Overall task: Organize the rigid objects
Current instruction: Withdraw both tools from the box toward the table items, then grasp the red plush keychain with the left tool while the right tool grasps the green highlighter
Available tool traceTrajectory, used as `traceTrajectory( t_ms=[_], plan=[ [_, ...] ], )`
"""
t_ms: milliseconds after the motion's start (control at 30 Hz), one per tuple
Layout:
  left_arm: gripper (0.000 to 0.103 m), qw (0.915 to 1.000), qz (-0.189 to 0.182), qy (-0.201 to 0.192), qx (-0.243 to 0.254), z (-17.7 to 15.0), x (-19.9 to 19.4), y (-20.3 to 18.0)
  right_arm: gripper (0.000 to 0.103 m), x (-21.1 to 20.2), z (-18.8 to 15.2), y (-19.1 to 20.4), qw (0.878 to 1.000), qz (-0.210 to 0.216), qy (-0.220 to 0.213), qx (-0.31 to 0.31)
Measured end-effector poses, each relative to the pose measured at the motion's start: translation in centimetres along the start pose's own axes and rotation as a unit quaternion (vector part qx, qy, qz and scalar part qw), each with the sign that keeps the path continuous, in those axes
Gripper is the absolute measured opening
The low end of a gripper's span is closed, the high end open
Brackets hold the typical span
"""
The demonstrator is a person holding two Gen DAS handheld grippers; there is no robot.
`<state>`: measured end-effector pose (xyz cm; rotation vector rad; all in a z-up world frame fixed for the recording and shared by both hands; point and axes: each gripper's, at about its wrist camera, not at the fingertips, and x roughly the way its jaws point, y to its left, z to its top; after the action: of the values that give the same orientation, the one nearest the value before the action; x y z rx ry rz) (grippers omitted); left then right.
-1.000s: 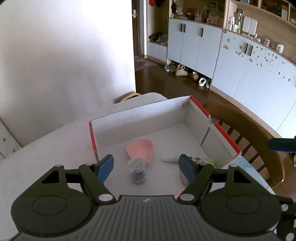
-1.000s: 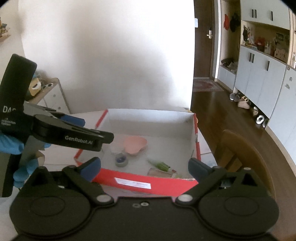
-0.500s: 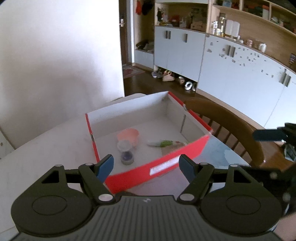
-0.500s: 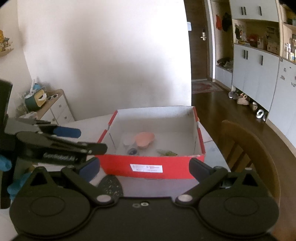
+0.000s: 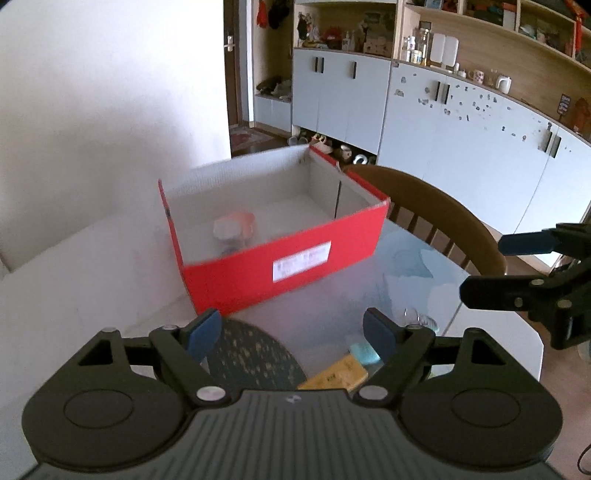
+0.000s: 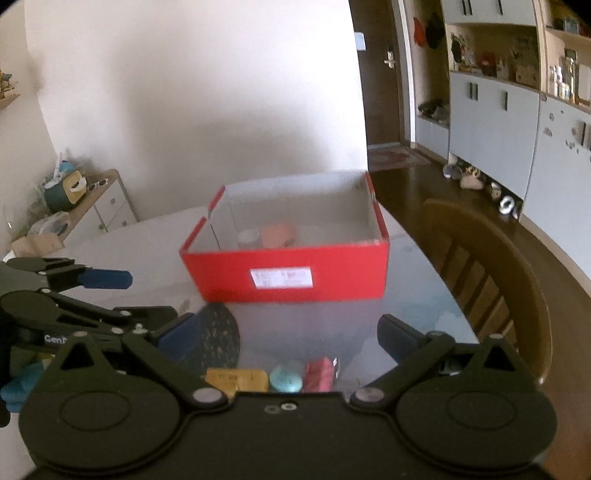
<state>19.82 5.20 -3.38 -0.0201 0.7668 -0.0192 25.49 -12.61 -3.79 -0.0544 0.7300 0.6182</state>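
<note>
Both tools drawn back from the red box, now farther off on the surface, left tool released after widening, dark speckled mat, yellow packet, teal piece, right tool spread empty, wooden chair beside.

A lived-in family home, seen from its dining area: a white table with a curved wooden chair at 2 o'clock stands on dark wood flooring. Pale blue cupboards line the wall from 12 to 3 o'clock, topped by open wooden shelves crowded with mugs, jars and keepsakes. Shoes lie in a row along the cupboard base. At 12 o'clock, a doorway opens onto an entry with a rug and hanging hats. A low drawer unit sits at 10 o'clock.
</note>
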Motion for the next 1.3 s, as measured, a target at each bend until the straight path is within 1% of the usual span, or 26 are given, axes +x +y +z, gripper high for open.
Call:
traceTrajectory(
  t_ms=[100, 233, 300, 367, 633, 767, 1000, 1100, 1233, 1300],
  plan=[
    [0.084, 0.9998, -0.003, 0.009, -0.016, -1.5, 0.3, 0.4, 0.102, 0.0, -1.3, -0.1, 1.000, -0.004, 0.009, 0.003],
    [0.084, 0.9987, 0.000, 0.028, -0.043, -3.5, 1.1, 1.5, 0.102, 0.2, -2.9, -0.1, 1.000, -0.012, 0.021, -0.003],
    [0.084, 0.9982, 0.006, 0.031, -0.050, -4.5, 1.5, 1.9, 0.102, 0.5, -3.7, -0.1, 1.000, -0.016, 0.026, -0.004],
    [0.084, 0.9983, 0.014, 0.033, -0.046, -5.4, 2.0, 2.0, 0.101, 0.8, -4.6, -0.4, 0.999, -0.019, 0.036, -0.002],
    [0.084, 0.9982, 0.014, 0.048, -0.033, -8.5, 3.5, 2.1, 0.093, 2.5, -7.5, -0.9, 0.997, -0.031, 0.068, -0.014],
    [0.084, 0.9982, 0.014, 0.054, -0.023, -9.7, 4.3, 1.9, 0.087, 3.8, -8.5, -1.2, 0.995, -0.040, 0.088, -0.025],
    [0.084, 0.9982, 0.007, 0.060, -0.003, -10.9, 5.4, 1.4, 0.078, 5.5, -9.8, -1.8, 0.992, -0.042, 0.114, -0.036],
    [0.084, 0.9975, 0.008, 0.069, 0.008, -11.3, 6.2, 1.3, 0.075, 6.0, -10.1, -1.7, 0.990, -0.046, 0.124, -0.048],
    [0.084, 0.9976, 0.005, 0.069, 0.010, -11.4, 6.8, 1.3, 0.070, 6.6, -10.4, -1.6, 0.988, -0.047, 0.131, -0.061],
    [0.084, 0.9976, 0.004, 0.068, 0.013, -11.3, 7.0, 1.3, 0.063, 7.0, -10.4, -1.6, 0.988, -0.048, 0.135, -0.062]
  ],
)
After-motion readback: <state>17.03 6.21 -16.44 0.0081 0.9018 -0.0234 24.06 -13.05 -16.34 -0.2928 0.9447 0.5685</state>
